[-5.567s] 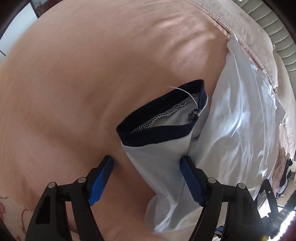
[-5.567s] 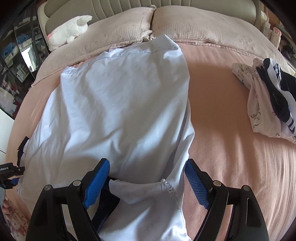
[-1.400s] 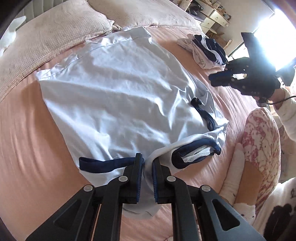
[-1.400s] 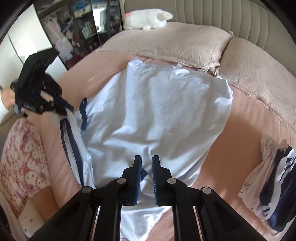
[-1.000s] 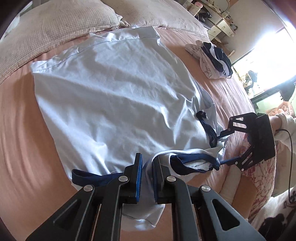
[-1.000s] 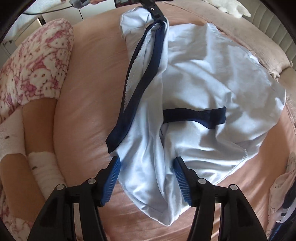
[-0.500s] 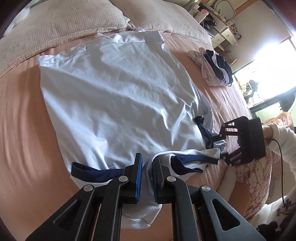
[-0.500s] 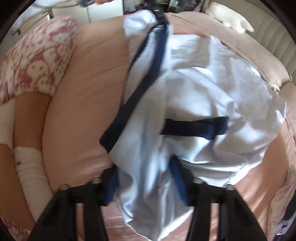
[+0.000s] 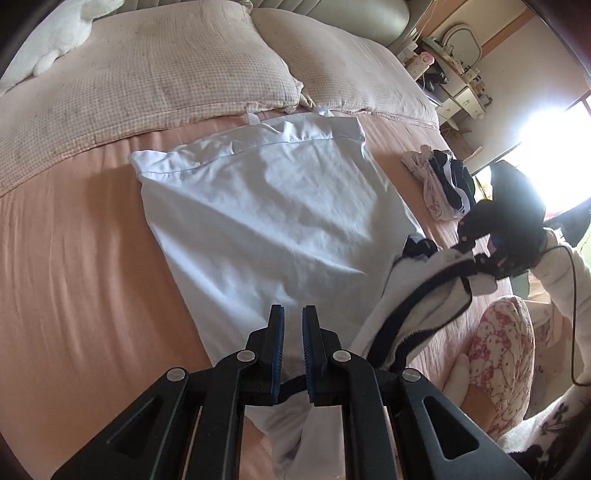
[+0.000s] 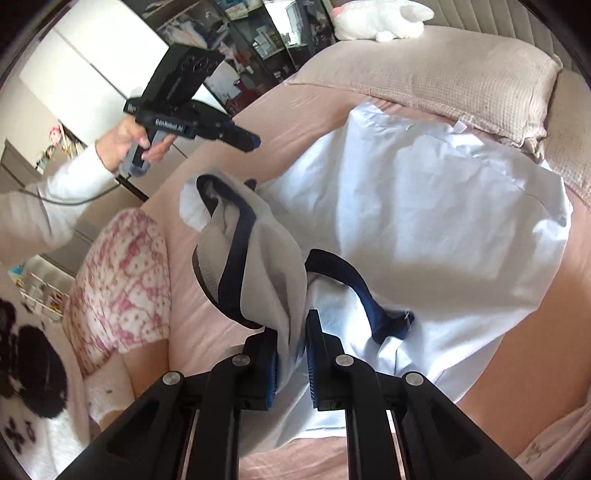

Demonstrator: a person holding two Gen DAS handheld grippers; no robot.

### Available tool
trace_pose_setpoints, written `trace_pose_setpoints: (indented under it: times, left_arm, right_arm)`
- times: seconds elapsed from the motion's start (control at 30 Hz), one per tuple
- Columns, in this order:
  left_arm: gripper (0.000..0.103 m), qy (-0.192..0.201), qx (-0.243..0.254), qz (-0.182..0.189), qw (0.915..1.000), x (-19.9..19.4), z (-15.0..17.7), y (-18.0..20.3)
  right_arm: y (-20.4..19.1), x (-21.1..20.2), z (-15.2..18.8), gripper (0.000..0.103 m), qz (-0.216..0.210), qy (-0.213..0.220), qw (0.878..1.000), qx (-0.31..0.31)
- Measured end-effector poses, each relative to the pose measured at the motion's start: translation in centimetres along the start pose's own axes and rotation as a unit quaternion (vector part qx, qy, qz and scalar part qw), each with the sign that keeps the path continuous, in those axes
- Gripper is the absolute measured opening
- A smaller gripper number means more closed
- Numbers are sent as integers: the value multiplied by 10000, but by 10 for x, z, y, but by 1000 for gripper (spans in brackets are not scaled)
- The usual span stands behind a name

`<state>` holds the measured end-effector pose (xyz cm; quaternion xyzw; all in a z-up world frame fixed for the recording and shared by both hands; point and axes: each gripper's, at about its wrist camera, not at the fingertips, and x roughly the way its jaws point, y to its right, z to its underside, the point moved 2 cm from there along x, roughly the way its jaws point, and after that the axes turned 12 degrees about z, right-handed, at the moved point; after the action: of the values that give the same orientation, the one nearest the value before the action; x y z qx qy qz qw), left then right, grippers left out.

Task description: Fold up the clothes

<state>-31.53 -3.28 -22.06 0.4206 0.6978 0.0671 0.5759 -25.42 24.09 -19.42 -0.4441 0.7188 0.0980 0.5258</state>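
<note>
A pale blue shirt (image 9: pixel 277 221) with navy trim lies spread on the pink bed sheet (image 9: pixel 74 258), its far edge at the pillows. My left gripper (image 9: pixel 293 314) is shut with nothing between its fingers and hovers over the shirt's near edge. In the right wrist view the left gripper (image 10: pixel 253 142) is held up in the air, clear of the cloth. My right gripper (image 10: pixel 291 328) is shut on a bunched fold of the shirt (image 10: pixel 443 206) beside a navy band (image 10: pixel 236 251), which stands lifted. In the left wrist view the right gripper (image 9: pixel 469 264) holds that raised fold at the right.
Two beige pillows (image 9: pixel 147 74) lie at the headboard, with a white plush toy (image 10: pixel 380 18) behind them. A pile of other clothes (image 9: pixel 443 181) sits on the bed's far right. The person's knee in pink patterned trousers (image 10: pixel 118 280) rests beside the shirt. Dark shelves (image 10: pixel 258 37) stand past the bed.
My left gripper has let go of the shirt's edge and risen above it. The right gripper has shut on the navy-trimmed fold and lifted it off the bed.
</note>
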Motion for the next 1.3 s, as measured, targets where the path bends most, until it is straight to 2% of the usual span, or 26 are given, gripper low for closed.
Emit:
trace_pose_setpoints:
  times: [0.1, 0.2, 0.27, 0.3, 0.33, 0.4, 0.47, 0.57, 0.67, 0.73, 0.83, 0.9, 0.93, 0.97, 1.0, 1.03, 1.1, 1.2, 1.27, 1.3]
  left_arm:
    - [9, 153, 226, 148, 9995, -10, 9, 5]
    - [10, 168, 360, -107, 9992, -6, 17, 4]
    - [10, 178, 450, -277, 9984, -3, 22, 4]
    - [10, 183, 495, -363, 9979, -2, 24, 4]
    - [10, 141, 557, -443, 9974, 3, 27, 5]
    - [10, -131, 695, -687, 9951, 29, 35, 8]
    - [10, -359, 678, -1089, 9911, 57, 40, 3]
    - [10, -188, 570, -1429, 9879, 83, 36, -7]
    - [10, 132, 705, -1817, 9807, 93, 26, -1]
    - [10, 493, 558, -1828, 9803, 80, 27, 3]
    - [11, 1156, 170, -1664, 9791, 48, 32, 5]
    - [13, 1463, -217, -1666, 9749, 26, 39, 1]
    - [23, 1555, -488, -1696, 9719, 17, 43, -5]
    - [43, 1635, -762, -1738, 9681, 8, 48, -11]
    - [56, 1679, -1027, -1802, 9637, 3, 54, -17]
    - [69, 1697, -1238, -1835, 9603, -2, 60, -23]
    - [69, 1721, -1522, -1661, 9590, -5, 73, -29]
    - [69, 1556, -1670, -1101, 9674, 7, 85, -33]
    - [69, 1256, -1582, -1099, 9732, 22, 86, -31]
    - [69, 1137, -1525, -1032, 9763, 29, 86, -29]
  right_arm:
    - [15, 15, -20, 11, -113, -175, 9984, 521]
    - [46, 31, -25, 11, -246, -234, 9916, 1250]
    - [73, 41, -29, 12, -462, -387, 9825, 1762]
    - [87, 43, -30, 22, -458, -440, 9776, 2006]
    - [98, 42, -32, 45, -377, -477, 9735, 2203]
    - [112, 25, -30, 68, -87, -300, 9681, 2488]
    - [115, -3, -26, 68, 141, 143, 9637, 2661]
    - [100, -46, -14, 69, 935, 786, 9587, 2570]
    - [73, -72, 7, 76, 1971, 1291, 9418, 2398]
    - [53, -71, 15, 81, 2570, 1454, 9276, 2287]
    - [38, -54, 26, 81, 3145, 1396, 9145, 2127]
    - [35, -44, 34, 81, 3385, 1337, 9060, 2160]
    - [39, -36, 35, 81, 3444, 1252, 9040, 2202]
    - [42, -27, 34, 81, 3560, 1145, 9012, 2191]
    - [46, -18, 32, 81, 3697, 1051, 8978, 2149]
    - [51, -7, 32, 81, 3697, 887, 9001, 2127]
    - [60, 18, 35, 81, 3471, 441, 9128, 2108]
    - [73, 35, 53, 80, 2900, -12, 9226, 2542]
    - [68, 31, 59, 80, 2691, -28, 9318, 2436]
    - [62, 25, 58, 80, 2460, 200, 9406, 2332]
